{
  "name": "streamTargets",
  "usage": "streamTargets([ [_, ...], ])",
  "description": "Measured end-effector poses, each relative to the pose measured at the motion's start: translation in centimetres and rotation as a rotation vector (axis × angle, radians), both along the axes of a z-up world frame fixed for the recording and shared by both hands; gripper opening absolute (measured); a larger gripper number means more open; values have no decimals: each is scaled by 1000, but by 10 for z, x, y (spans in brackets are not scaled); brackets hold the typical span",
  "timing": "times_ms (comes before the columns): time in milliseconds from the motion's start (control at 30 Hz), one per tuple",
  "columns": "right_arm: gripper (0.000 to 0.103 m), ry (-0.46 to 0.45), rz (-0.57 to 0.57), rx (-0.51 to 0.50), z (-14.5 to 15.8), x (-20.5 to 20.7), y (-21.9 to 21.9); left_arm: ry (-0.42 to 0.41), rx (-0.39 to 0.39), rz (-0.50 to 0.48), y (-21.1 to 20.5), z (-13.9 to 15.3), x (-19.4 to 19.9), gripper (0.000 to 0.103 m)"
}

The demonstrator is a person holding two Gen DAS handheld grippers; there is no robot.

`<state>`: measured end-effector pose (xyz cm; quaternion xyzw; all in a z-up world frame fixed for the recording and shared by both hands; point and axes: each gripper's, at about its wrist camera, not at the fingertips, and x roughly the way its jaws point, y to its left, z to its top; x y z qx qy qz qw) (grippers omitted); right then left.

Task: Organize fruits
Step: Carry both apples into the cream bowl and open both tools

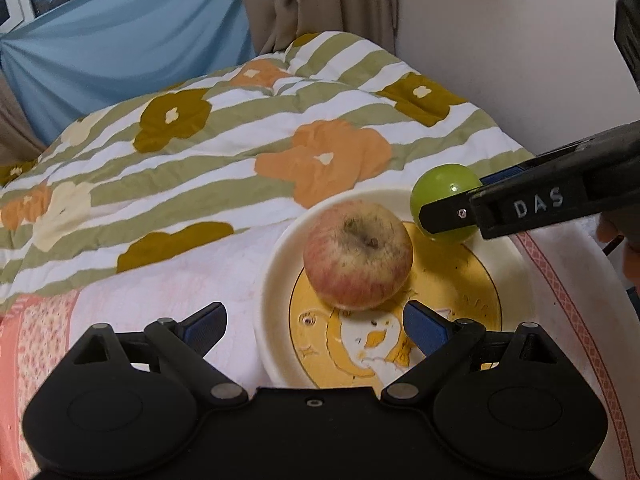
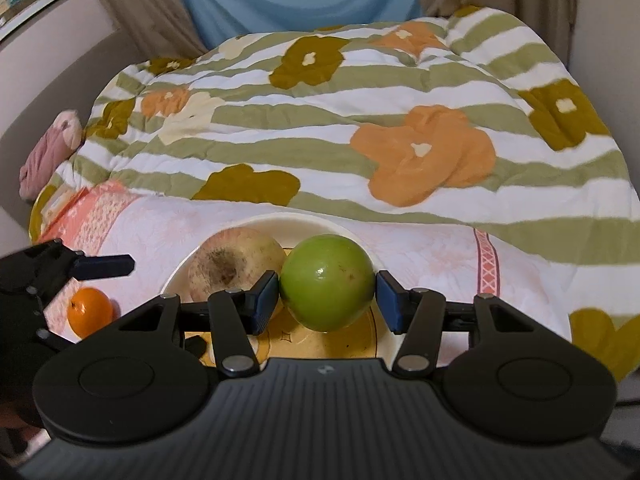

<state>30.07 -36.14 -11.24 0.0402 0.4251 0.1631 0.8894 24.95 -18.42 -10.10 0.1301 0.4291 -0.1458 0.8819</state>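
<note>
A red-yellow apple [image 1: 358, 254] sits on a cream plate [image 1: 276, 280] with a yellow cartoon centre. My left gripper [image 1: 314, 326] is open and empty, just in front of the apple. My right gripper [image 2: 327, 300] is shut on a green apple [image 2: 327, 282] and holds it over the plate's [image 2: 390, 346] far right side; it also shows in the left wrist view [image 1: 444, 196]. The red-yellow apple [image 2: 234, 262] lies left of the green one. A small orange [image 2: 89, 312] lies on the pink cloth left of the plate.
The plate rests on a pink patterned cloth [image 1: 160, 292] on a bed. A striped floral quilt [image 2: 360, 128] is bunched up behind it. A pink bundle [image 2: 48, 156] lies at the far left. A white wall [image 1: 500, 40] is to the right.
</note>
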Motion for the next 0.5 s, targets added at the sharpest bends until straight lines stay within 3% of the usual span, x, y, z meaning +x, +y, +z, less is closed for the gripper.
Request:
streamTargets([
  [100, 68, -60, 74, -69, -6, -6, 6, 9, 1, 9, 1, -1, -3, 97],
  [300, 68, -97, 154, -114, -21, -8, 14, 14, 18, 9, 2, -3, -8, 97],
  [367, 78, -162, 148, -148, -19, -15, 17, 14, 22, 13, 2, -3, -9, 97],
  [400, 98, -181, 134, -166, -18, -17, 17, 14, 24, 14, 3, -4, -10, 97],
  [433, 103, -193, 120, -178, -17, -19, 17, 14, 25, 15, 3, -4, -11, 97],
  [500, 103, -226, 92, -176, -13, -24, 14, 13, 26, 18, 4, -4, -13, 97],
])
